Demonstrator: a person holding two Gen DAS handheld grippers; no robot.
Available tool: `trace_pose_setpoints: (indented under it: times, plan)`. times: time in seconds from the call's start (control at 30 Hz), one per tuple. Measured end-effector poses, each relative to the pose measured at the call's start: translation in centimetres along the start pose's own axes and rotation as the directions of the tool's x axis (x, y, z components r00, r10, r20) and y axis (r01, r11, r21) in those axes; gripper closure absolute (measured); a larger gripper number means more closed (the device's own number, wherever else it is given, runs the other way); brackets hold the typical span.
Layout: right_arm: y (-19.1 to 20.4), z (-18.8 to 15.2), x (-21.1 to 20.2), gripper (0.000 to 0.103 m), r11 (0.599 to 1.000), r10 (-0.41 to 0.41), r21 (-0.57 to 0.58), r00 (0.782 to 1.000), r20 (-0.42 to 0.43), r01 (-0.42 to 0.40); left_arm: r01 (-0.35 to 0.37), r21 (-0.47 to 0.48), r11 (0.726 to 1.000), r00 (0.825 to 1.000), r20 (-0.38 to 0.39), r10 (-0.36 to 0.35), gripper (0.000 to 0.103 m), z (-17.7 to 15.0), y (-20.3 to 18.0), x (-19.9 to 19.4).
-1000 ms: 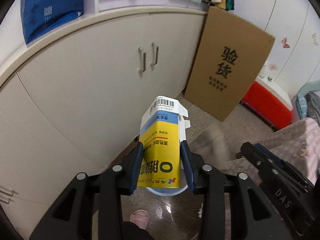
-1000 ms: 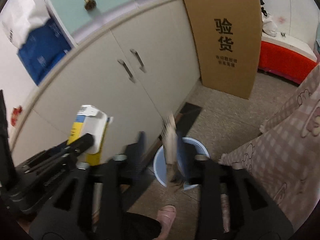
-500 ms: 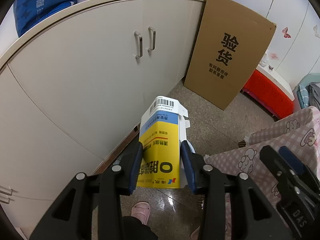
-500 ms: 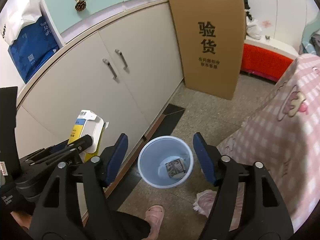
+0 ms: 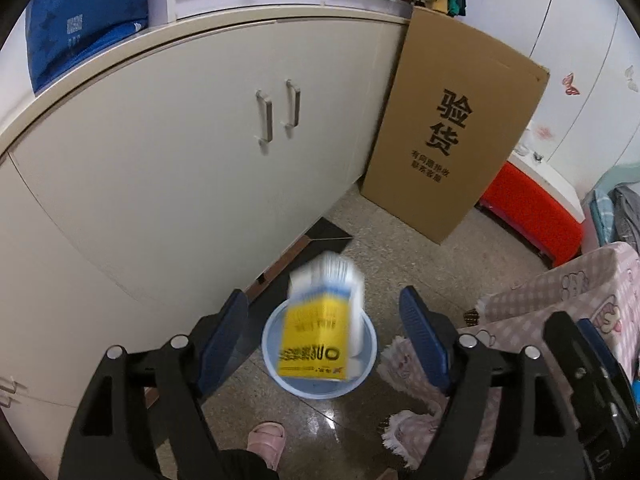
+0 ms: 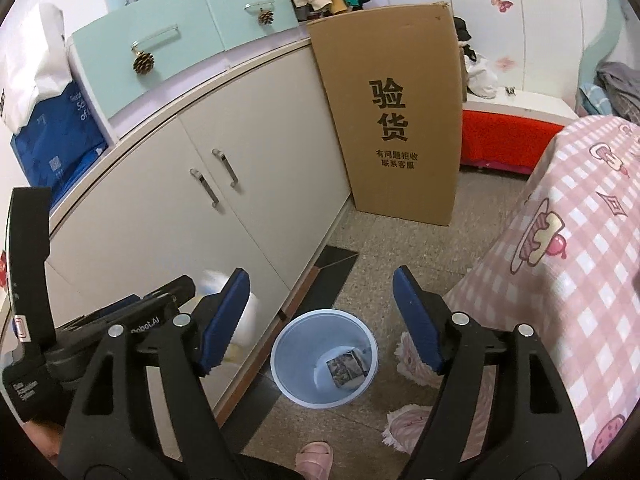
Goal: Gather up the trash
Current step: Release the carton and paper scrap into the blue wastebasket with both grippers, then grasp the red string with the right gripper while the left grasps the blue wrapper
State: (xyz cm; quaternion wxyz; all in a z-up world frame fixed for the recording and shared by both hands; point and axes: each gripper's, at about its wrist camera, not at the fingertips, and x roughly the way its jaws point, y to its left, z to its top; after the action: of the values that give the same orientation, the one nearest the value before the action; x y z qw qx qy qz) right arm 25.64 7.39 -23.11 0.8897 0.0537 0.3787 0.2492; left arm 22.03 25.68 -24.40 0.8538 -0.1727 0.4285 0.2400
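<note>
Our left gripper has just sprung open, freeing the yellow carton.
It blurs above the blue bin; our right gripper gapes empty too.

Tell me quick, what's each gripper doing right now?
Left gripper: open, jaws just opened; the yellow box is loose between them, above the bin.
Right gripper: open, empty.

Black tool; blue pads

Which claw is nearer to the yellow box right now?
Left. The yellow box drops blurred between the just-opened left claw, over the blue bin. The right claw is open beside it.
</note>
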Motion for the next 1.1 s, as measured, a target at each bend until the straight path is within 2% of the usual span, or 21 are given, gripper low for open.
trace_pose_setpoints:
  times: [0.13,0.33,0.53,0.7,0.93,1.1]
  plan:
    - [-0.3,-0.1,-0.6,0.03,1.0,0.0,0.009,1.0,-0.001,0.0,0.001,-0.013,1.0,1.0,-0.006,-0.001,0.027,-0.3,0.3,-0.3]
    - [-0.6,0.1,-2.9,0.03,1.0,0.006,0.03,1.0,0.02,-0.007,0.039,-0.02,0.999,0.999,0.019,-0.039,0.027,-0.8,0.3,-3.1]
    - [-1.6,0.1,-7.4,0.028,0.998,-0.002,0.063,0.998,0.069,-0.002,0.102,0.01,0.995,0.993,0.065,-0.103,0.027,-1.6,-1.0,-7.5]
    - [-3.7,-0.5,-12.0,0.028,0.995,-0.025,0.099,0.993,0.115,0.014,0.162,0.07,0.984,0.982,0.088,-0.168,0.027,-3.2,-3.8,-11.3]
    - [-8.8,-2.6,-17.8,0.028,0.978,-0.149,0.169,0.979,0.143,0.124,0.229,0.201,0.952,0.966,0.073,-0.248,0.026,-6.4,-9.2,-14.7]
    - [-13.5,-5.1,-20.8,0.028,0.943,-0.274,0.223,0.957,0.095,0.248,0.258,0.293,0.92,0.959,0.035,-0.28,0.025,-8.9,-13.2,-15.7]
